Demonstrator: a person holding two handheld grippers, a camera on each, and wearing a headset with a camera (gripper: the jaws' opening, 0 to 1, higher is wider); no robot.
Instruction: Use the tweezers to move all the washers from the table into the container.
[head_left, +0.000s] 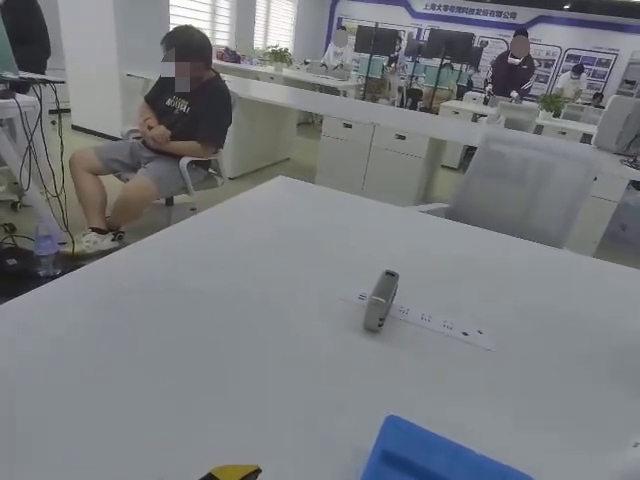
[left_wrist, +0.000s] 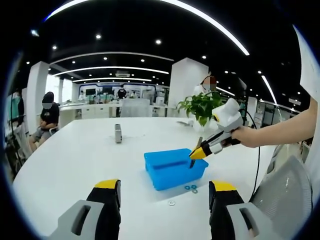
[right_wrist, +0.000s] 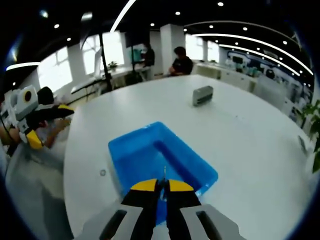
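"Well, where do things stand?"

"The right gripper (right_wrist: 162, 186) is clenched on the slim metal tweezers (right_wrist: 164, 174), whose tips hang over the open blue rectangular plastic container (right_wrist: 140, 150). The tips are too fine for me to tell whether a washer sits between them."

"And the other one?"

"The left gripper (left_wrist: 165, 199) has its jaws spread wide and grips nothing. It is on the near side of the container."

"What's yet to go in?"

"A few small flat metal ring washers (left_wrist: 190, 188) lie on the smooth white table (left_wrist: 90, 150). They are just beside the container's near wall, with one a little nearer still."

"What could go wrong?"

"Thin flat rings on a slick, hard top give the tweezers little edge to bite. I'd expect a tip to skid and flick a washer away, perhaps off the table. Squeezing the springy tweezers unevenly could twist the tips and drop the ring short of the container. The container also looks light and smooth-walled, so a nudge might slide it over the nearby washers."
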